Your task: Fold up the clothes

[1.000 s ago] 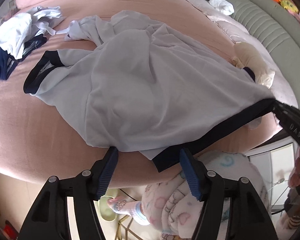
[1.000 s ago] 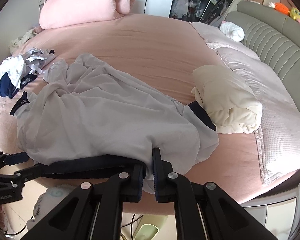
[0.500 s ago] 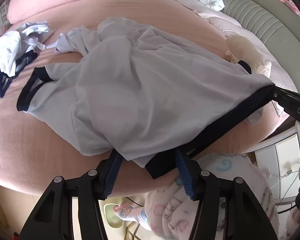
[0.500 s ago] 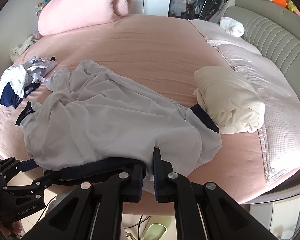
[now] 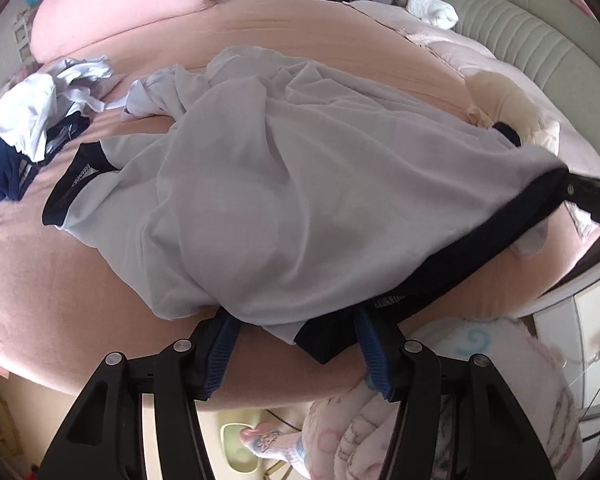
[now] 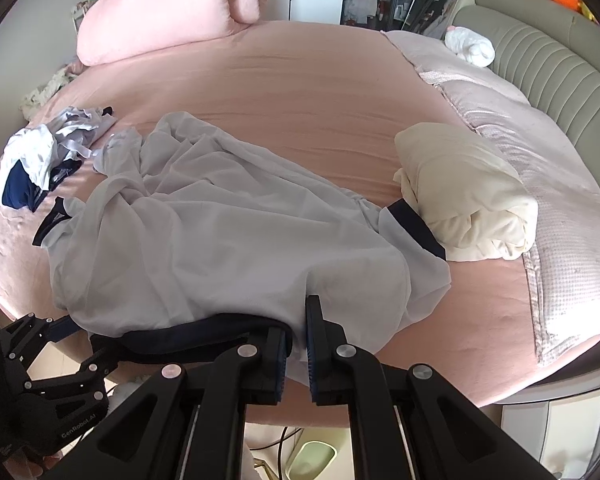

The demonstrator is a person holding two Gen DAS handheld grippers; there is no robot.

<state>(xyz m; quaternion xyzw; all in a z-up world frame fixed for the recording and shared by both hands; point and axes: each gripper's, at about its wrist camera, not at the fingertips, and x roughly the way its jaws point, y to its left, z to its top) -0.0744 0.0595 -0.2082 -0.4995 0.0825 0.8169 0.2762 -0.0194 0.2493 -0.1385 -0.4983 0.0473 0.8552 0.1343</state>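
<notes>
Item: pale grey shirt [image 6: 228, 240] with dark navy hem band [image 5: 452, 276], lying crumpled on the pink round bed [image 6: 300, 80], its hem at the near edge, its body running away toward 12 o'clock in both wrist views. A navy sleeve cuff [image 6: 414, 226] shows at 2 o'clock in the right view, touching a rolled cream garment [image 6: 468, 200].

Long axis of the hem: roughly 4 o'clock to 7 o'clock in the left wrist view, stretched between the two claws.

Right gripper [image 6: 298, 344]: pressed together, pinching the hem's right end; grey cloth and navy band pass between the pads.

Left gripper [image 5: 296, 344]: half spread, jaws just been closing; the hem's left corner lies between the blue pads [image 5: 220, 348], which do not appear to press it yet. This hand is the nearer to the free corner, which sits straight ahead at 12 o'clock of its fingertips.

Judgement: the coming move is likely the left pinch, then a taut lift of the hem.

Surroundings: a heap of white and navy clothes [image 6: 32, 168] at 9 o'clock; pink pillow [image 6: 172, 12] at 11 o'clock; grey padded headboard [image 6: 540, 48] at 2 o'clock.
</notes>
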